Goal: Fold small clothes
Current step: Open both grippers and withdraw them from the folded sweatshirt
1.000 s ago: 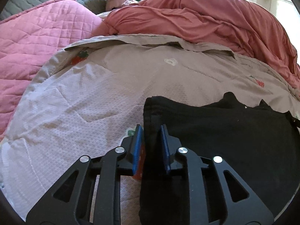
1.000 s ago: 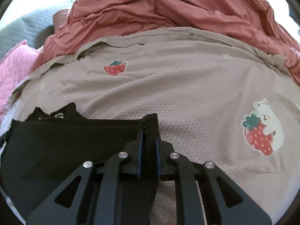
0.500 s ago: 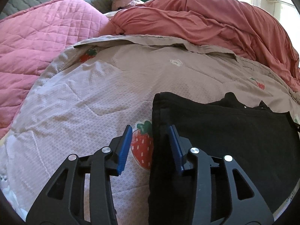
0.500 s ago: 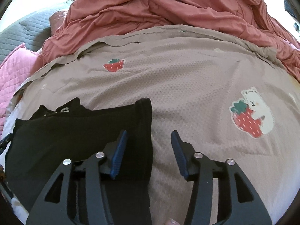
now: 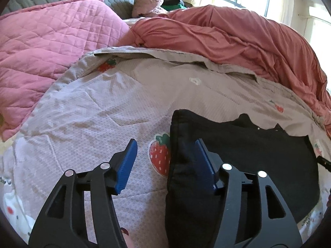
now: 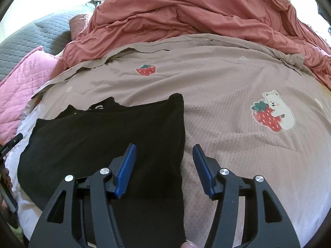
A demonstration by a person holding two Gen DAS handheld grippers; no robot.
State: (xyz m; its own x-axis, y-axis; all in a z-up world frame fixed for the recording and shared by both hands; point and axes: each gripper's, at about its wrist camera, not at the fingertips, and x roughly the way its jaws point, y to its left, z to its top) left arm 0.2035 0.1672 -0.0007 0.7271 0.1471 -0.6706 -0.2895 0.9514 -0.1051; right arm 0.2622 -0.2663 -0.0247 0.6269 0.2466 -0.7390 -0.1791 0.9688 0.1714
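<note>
While the folded black knit garment [image 5: 248, 155] is lying flat on the beige strawberry-print bedspread [image 5: 99, 111], both tools are letting go: the left hand-held gripper [image 5: 165, 161] and the right hand-held gripper [image 6: 164, 163] have just been opening, jaws about half apart, each straddling a side edge of the cloth without pinching it. One fold appears complete; the next move is probably calling for a fresh grasp to fold again.
</note>
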